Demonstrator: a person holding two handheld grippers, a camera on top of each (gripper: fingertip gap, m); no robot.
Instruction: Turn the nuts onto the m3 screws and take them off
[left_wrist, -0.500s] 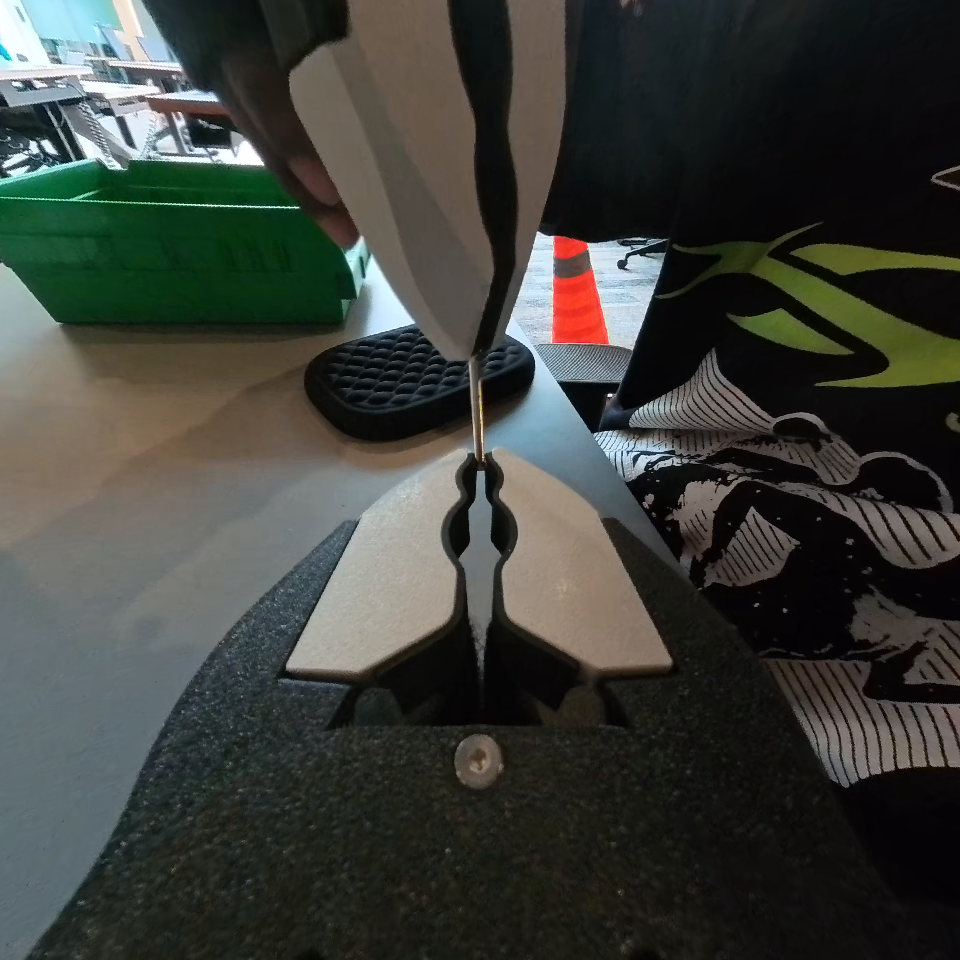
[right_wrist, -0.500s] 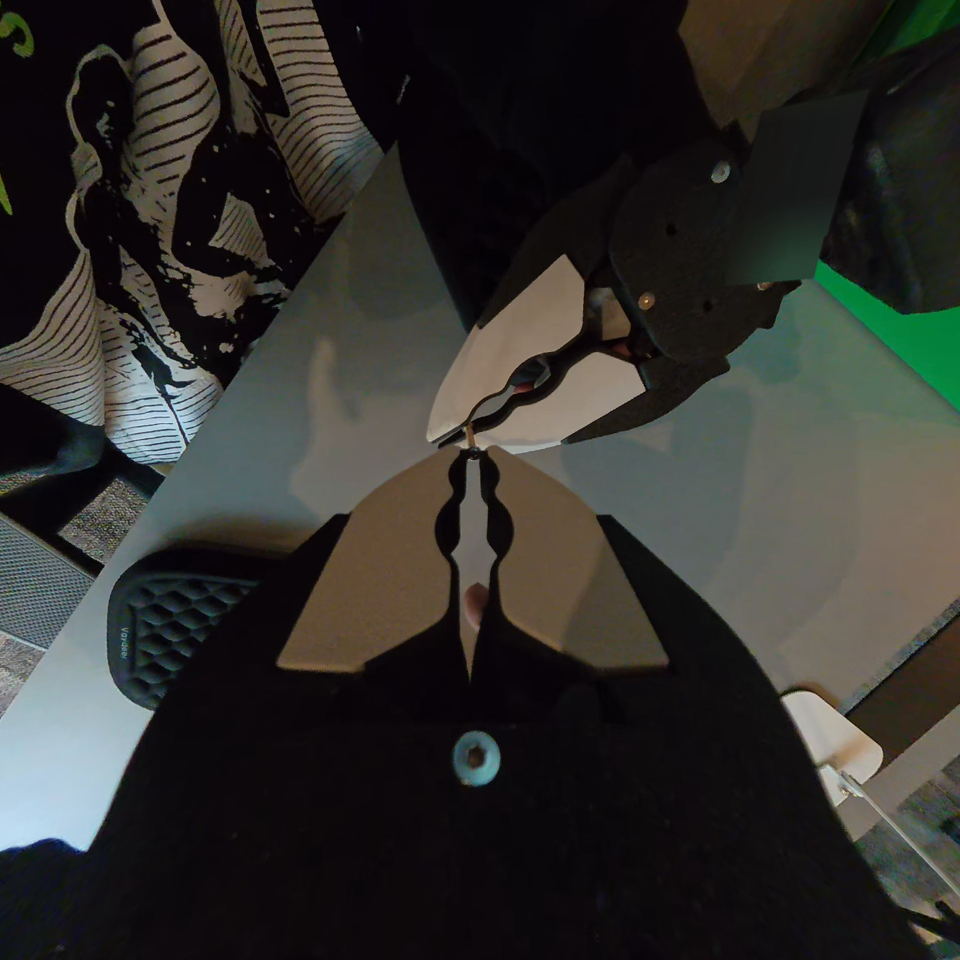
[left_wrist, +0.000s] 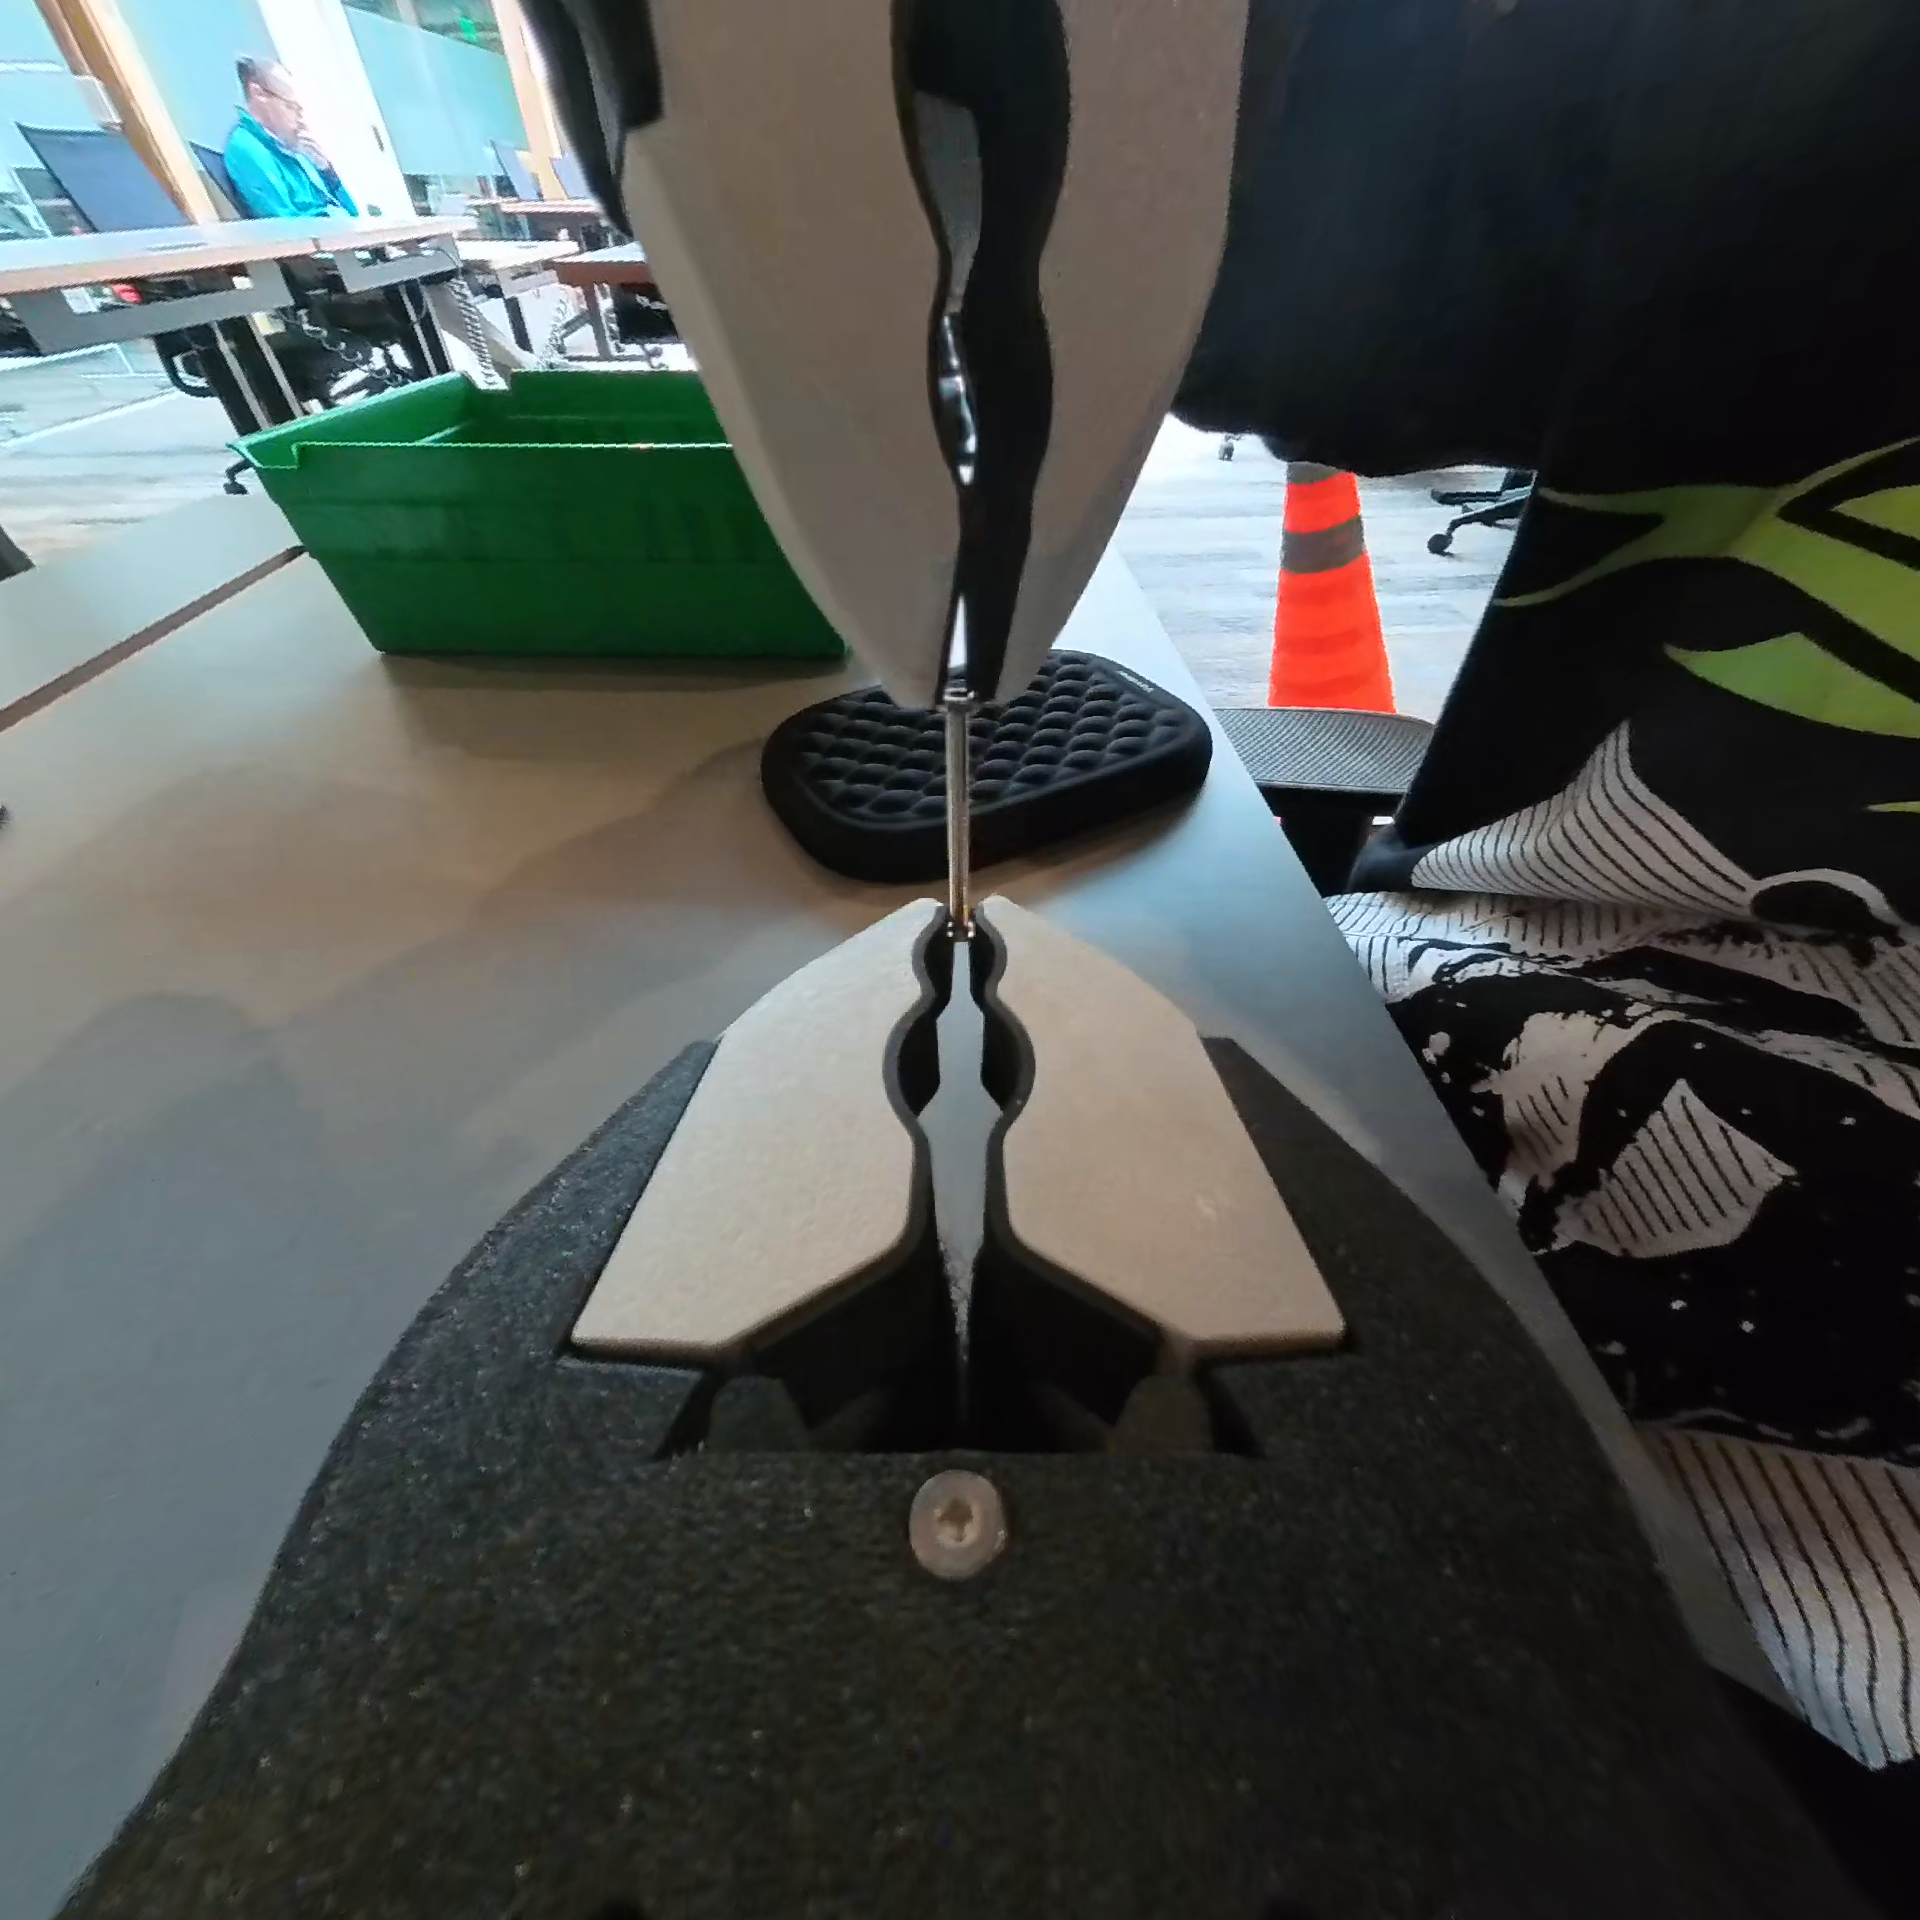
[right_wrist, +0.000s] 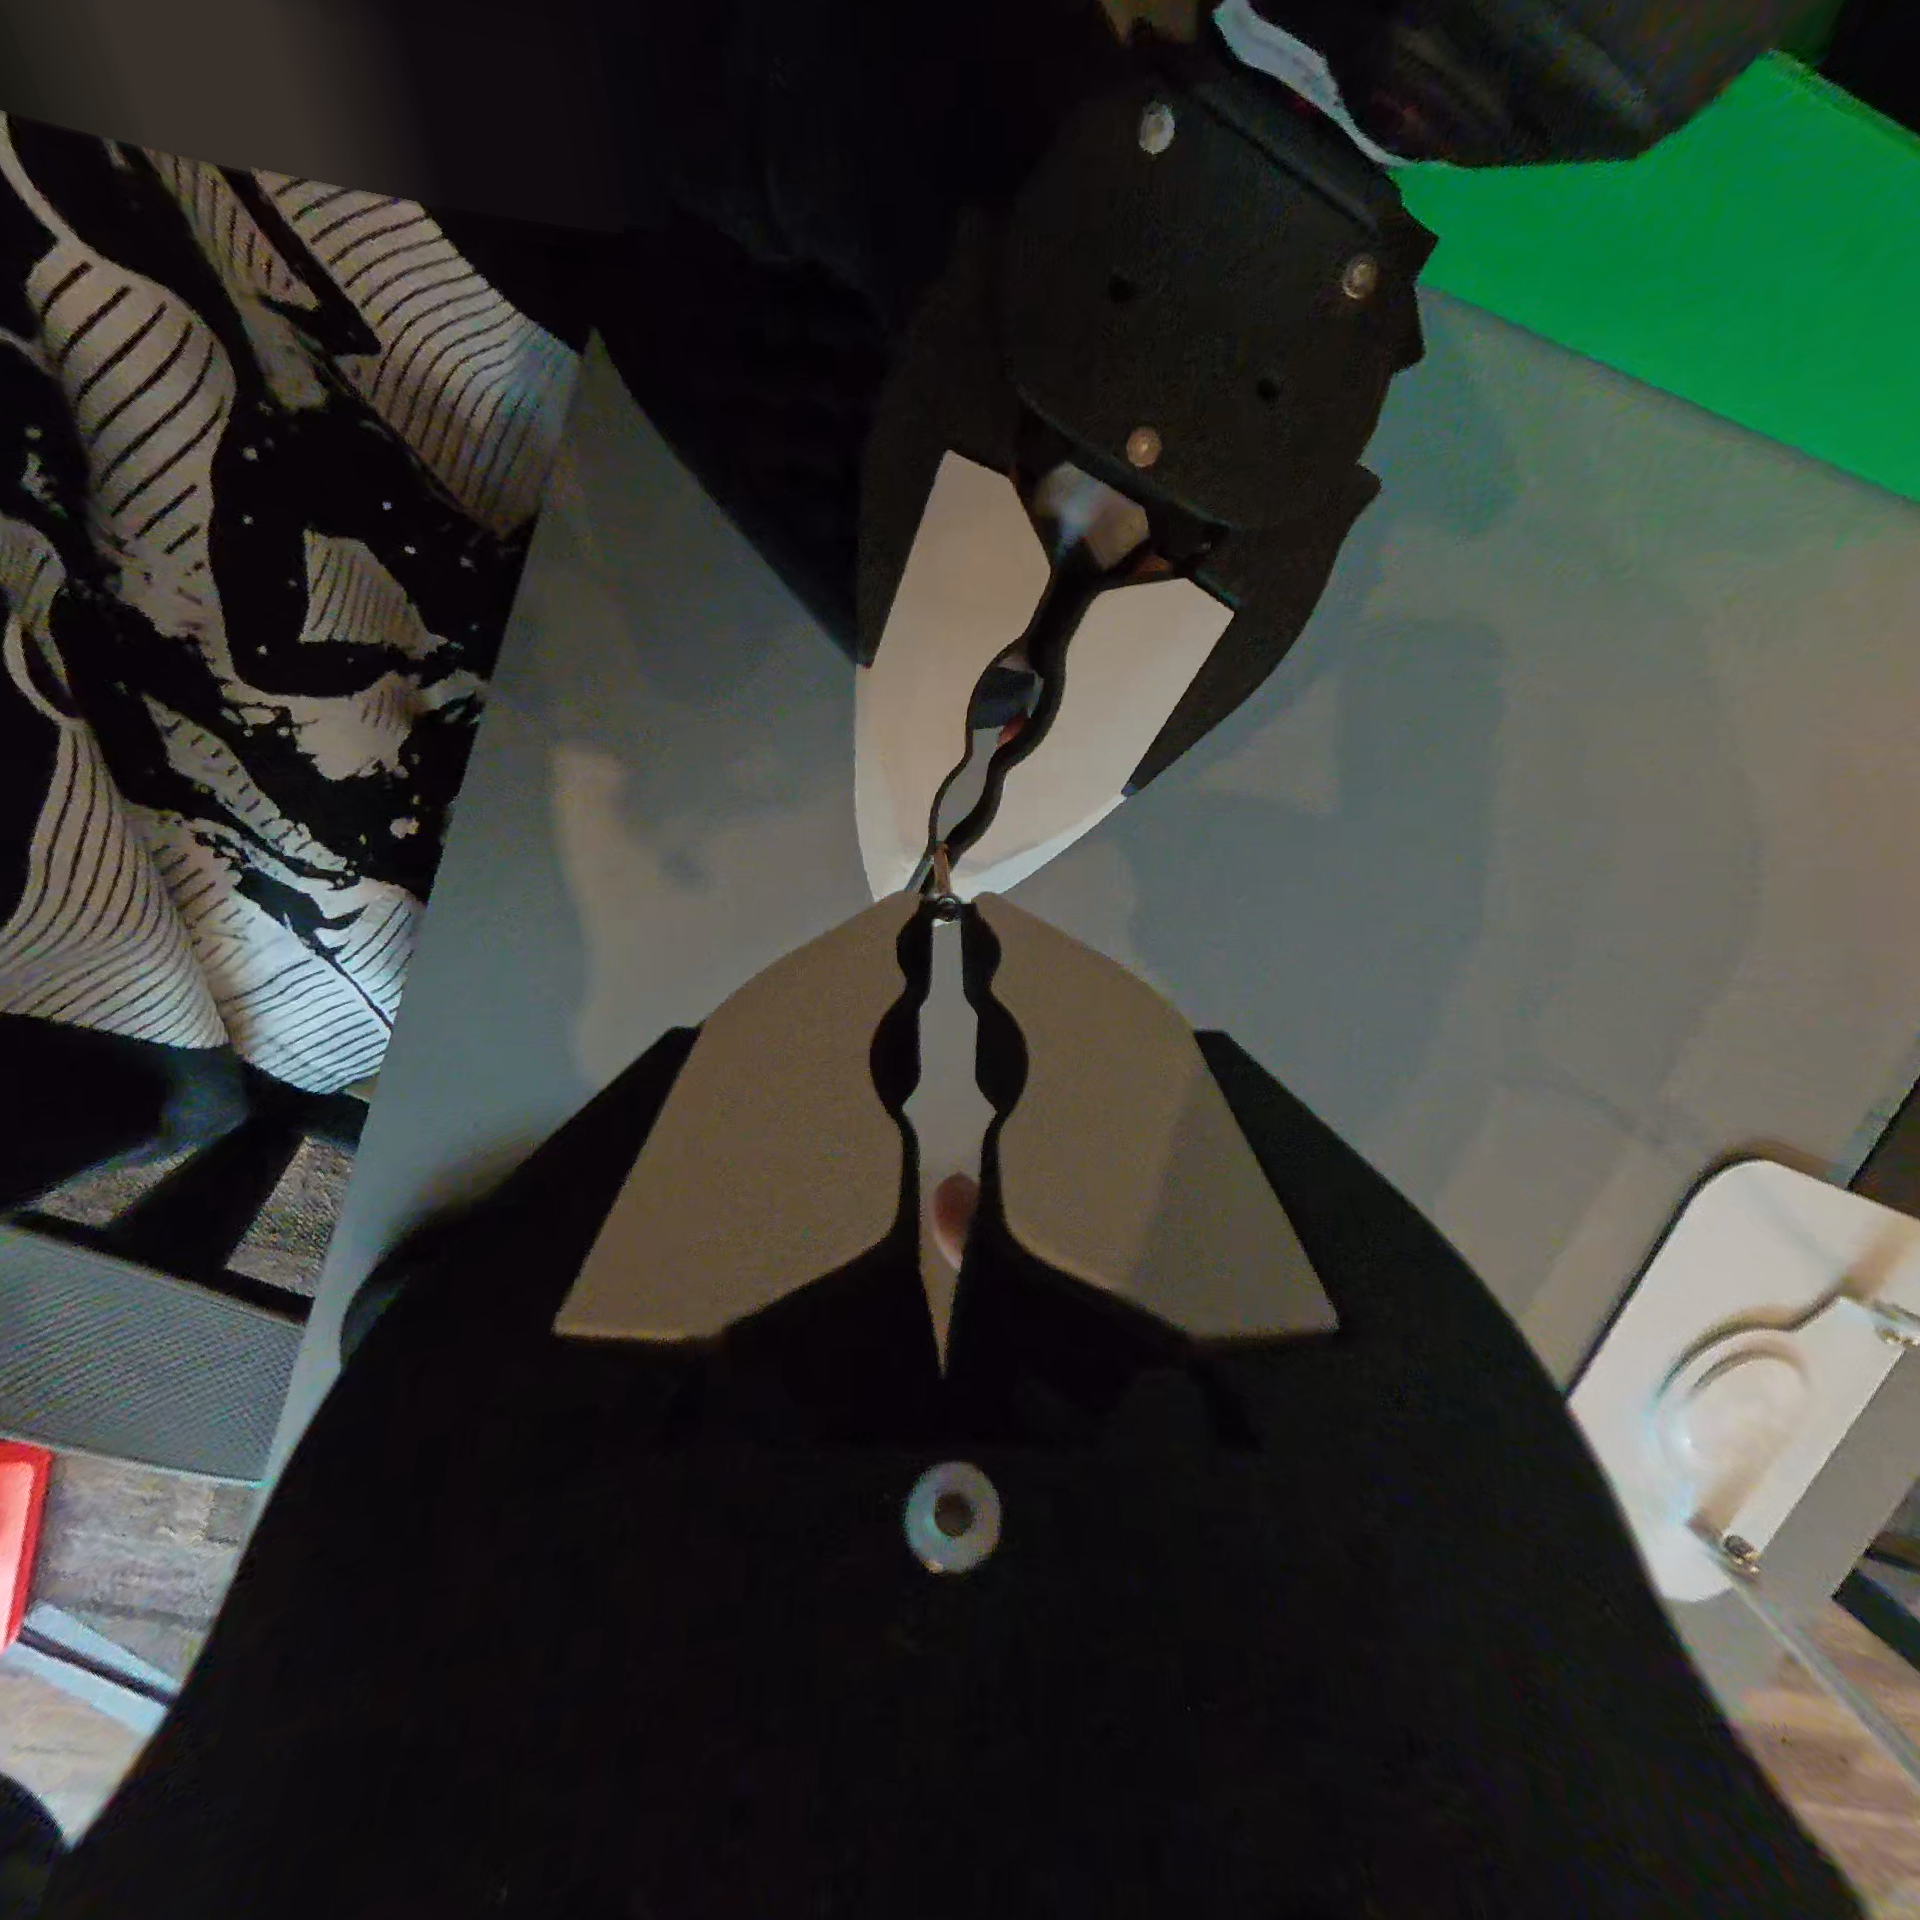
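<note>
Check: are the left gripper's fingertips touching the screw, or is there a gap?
Touching. The left wrist view shows the left gripper closed on the near end of the screw, both fingertips against it, no gap visible.

Bin (left_wrist: 540, 540) on table (left_wrist: 312, 935), pad (left_wrist: 1039, 769) right of it.

Green bin (left_wrist: 540, 540) at ten o'clock, black honeycomb pad (left_wrist: 1081, 758) centre, orange cone (left_wrist: 1330, 603) at two o'clock, grey table (left_wrist: 312, 935)
</note>
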